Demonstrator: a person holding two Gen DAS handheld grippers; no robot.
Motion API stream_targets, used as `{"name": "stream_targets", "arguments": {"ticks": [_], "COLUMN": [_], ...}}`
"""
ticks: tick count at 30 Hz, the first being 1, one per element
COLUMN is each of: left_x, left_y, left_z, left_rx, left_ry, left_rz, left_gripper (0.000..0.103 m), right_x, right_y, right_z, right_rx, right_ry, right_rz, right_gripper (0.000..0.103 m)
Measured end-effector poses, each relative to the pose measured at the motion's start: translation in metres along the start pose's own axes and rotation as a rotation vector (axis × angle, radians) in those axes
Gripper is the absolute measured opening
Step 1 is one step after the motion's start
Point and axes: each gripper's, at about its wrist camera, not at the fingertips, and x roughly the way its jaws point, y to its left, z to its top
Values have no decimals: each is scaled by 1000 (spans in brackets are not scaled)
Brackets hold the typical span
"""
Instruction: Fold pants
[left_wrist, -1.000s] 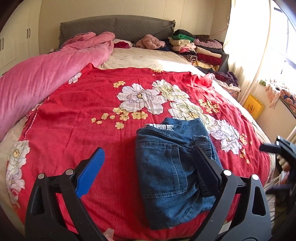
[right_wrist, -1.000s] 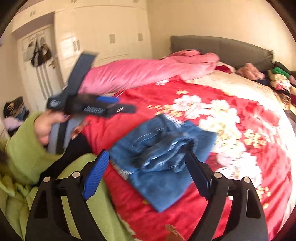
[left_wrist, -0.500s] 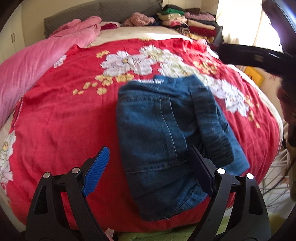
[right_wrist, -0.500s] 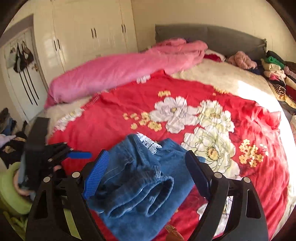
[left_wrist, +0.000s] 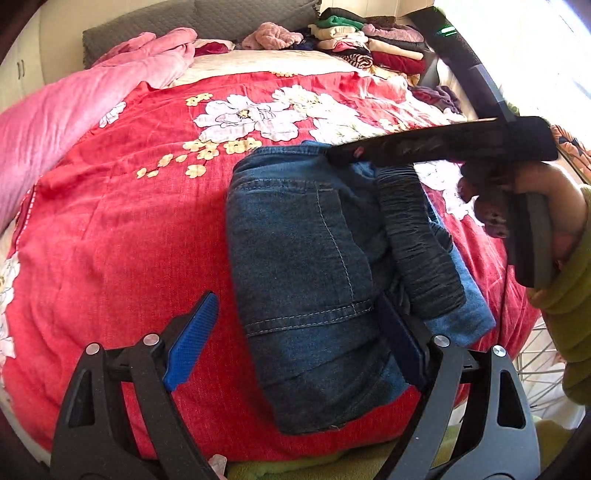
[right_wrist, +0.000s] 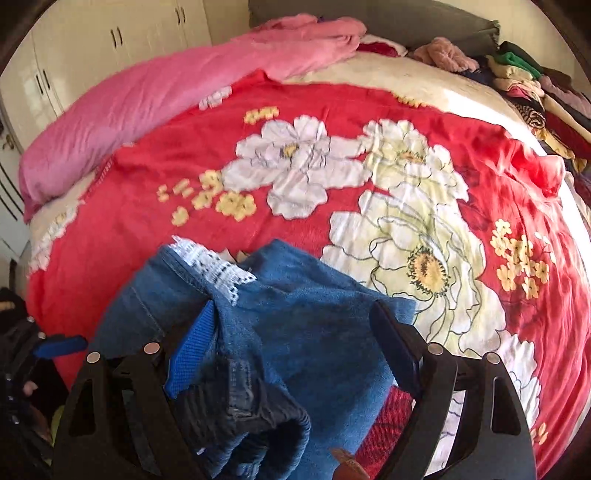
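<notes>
On the near edge of the bed (left_wrist: 110, 229), in the left wrist view: folded denim pants (left_wrist: 303, 266) lying as a compact bundle on the red floral cover, a darker ribbed cuff rolled along the right side. Left gripper (left_wrist: 299, 339) low over the near end, jaws spread wide, the bundle between them but not pinched. Right gripper (left_wrist: 443, 144) reaching in from the right, held by a hand (left_wrist: 546, 206) in a green sleeve, over the far right corner of the bundle.

At the near left of the right wrist view: same pants (right_wrist: 295, 325), white lace trim at the far edge, cuff opening nearest. Right gripper (right_wrist: 291, 343) jaws spread, straddling the denim, no squeeze visible.

Probably the last step: folding seems done, with only tidying or a final fold left. Next move calls for closing both jaws on matching edges, through all layers, then lifting evenly so the bundle does not unroll.
</notes>
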Motion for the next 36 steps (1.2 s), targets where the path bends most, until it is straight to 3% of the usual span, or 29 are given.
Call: {"name": "stream_targets", "arguments": {"ticks": [4,7,19,29,33,36], "left_x": [-2,-5,0,11,12,12], "left_y": [5,6,11,14,14,15], "left_z": [0,1,14,19,19,20], "left_rx": [-18,-25,-56,-68,-75,-78], "left_ry": [-10,-21,-45,-31,-31,-31], "left_rz": [-6,-4,15,26,26,26], "left_gripper": [80,82,84,84,84,84], "right_x": [-41,-62,-63,-53,-51,-50], "right_y": [-13,-24,-37,-37,-35,-31], "right_z": [-10,-23,-74,-86,-89,-91], "right_rx": [75,113,138,170,172,166], "right_ry": [-104,-133,-45,-23,-19,-13], "right_rz": [23,31,60,110,125,137], "right_gripper": [83,83,83,83,78,66]}}
